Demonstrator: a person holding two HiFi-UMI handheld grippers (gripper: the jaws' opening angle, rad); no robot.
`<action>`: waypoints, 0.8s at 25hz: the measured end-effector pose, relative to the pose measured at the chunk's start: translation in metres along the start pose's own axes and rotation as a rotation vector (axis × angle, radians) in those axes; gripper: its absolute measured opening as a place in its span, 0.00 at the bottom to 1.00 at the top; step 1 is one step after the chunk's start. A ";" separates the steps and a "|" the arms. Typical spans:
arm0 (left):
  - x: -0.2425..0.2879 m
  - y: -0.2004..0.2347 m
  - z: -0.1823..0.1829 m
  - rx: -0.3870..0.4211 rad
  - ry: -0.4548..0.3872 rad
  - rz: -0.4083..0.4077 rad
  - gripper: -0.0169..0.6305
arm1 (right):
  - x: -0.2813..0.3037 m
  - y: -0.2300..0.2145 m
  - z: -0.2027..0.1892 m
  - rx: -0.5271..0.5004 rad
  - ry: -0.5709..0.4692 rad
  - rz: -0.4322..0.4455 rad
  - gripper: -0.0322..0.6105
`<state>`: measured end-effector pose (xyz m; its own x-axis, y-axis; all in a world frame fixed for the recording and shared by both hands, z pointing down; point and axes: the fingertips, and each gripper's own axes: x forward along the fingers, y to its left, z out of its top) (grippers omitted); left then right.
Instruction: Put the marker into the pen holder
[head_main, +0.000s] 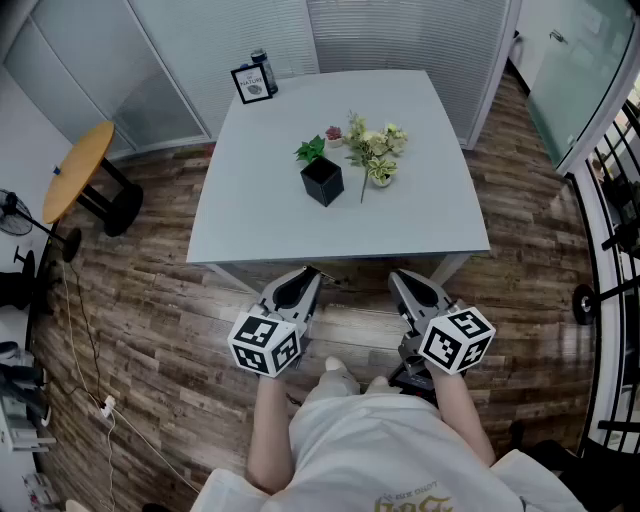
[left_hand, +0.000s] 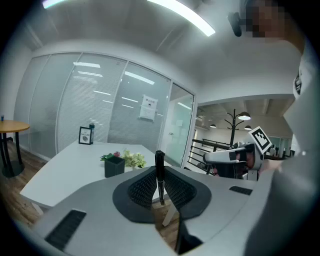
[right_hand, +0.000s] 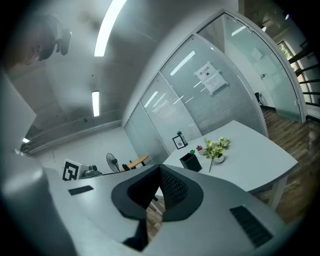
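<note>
Evidently, the slim black marker (left_hand: 159, 167) is clamped upright by the left gripper (left_hand: 159, 186), short of the white tabletop's (head_main: 410, 225) near edge, ready for the black square pen holder (head_main: 322, 182) mid-tabletop; the right gripper's (right_hand: 157, 176) jaws are pressed together, empty.

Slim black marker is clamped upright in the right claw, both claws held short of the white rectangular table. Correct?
Wrong claw. The left gripper view shows the left claw gripping the slim black marker upright. The right claw has nothing between its jaws, per the right gripper view. The rest stands: both claws are held short of the white rectangular table.
</note>
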<state>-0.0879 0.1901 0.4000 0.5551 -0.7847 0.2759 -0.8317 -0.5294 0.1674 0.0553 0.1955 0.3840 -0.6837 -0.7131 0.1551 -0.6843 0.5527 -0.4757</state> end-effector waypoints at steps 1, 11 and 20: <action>-0.001 -0.001 -0.001 -0.001 0.002 -0.001 0.10 | -0.001 0.000 0.000 -0.001 0.000 0.000 0.08; 0.001 -0.009 -0.003 -0.009 0.008 0.025 0.10 | -0.019 -0.013 0.002 0.003 -0.010 -0.004 0.08; 0.020 0.008 0.000 -0.016 0.025 0.053 0.10 | 0.003 -0.040 0.000 0.033 0.026 -0.008 0.08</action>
<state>-0.0833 0.1703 0.4069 0.5102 -0.8028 0.3085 -0.8599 -0.4824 0.1668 0.0808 0.1715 0.4039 -0.6846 -0.7059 0.1815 -0.6817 0.5320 -0.5023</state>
